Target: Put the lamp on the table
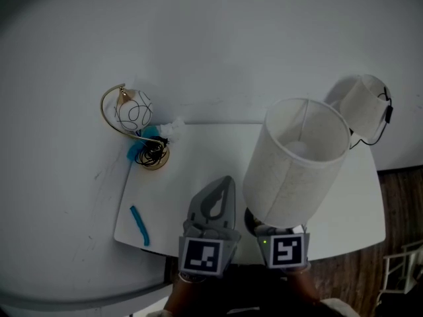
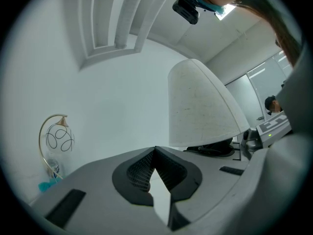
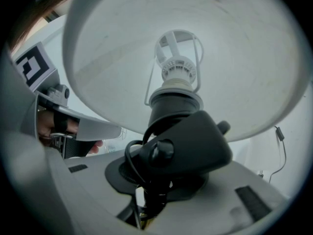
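Table (image 1: 198,150): white, rectangular, set against white surroundings. Far left corner: hoop lamp (image 1: 129,111), a gold arc round a white globe with black looped lines, with a black cord (image 1: 151,154) coiled on its round base and a teal item beside it, too small to identify. Near left edge: teal strip (image 1: 139,225), lying flat and well apart from the rest. Near centre: left gripper (image 1: 223,183), over the tabletop, its fingers together at the tips with nothing between them and touching no item; a cube with a black-and-white square marker sits on its rear. Just right of it: lamp (image 1: 297,164), the task item, over the near right part of the table and tilted. Its white cylindrical shade (image 3: 234,58) is open at both ends and contains a white socket (image 3: 175,70) in a wire frame. Below that comes a black base (image 3: 190,146) with a round knob and a looped black lead. Whether the base touches the tabletop cannot be told. Right gripper (image 3: 159,177): fingers part-way apart and clamped on the lamp at its base; rear cube with a square marker. Far right corner: second lamp (image 1: 362,101), white shade tilted, with a thin black cable hanging at its right side.
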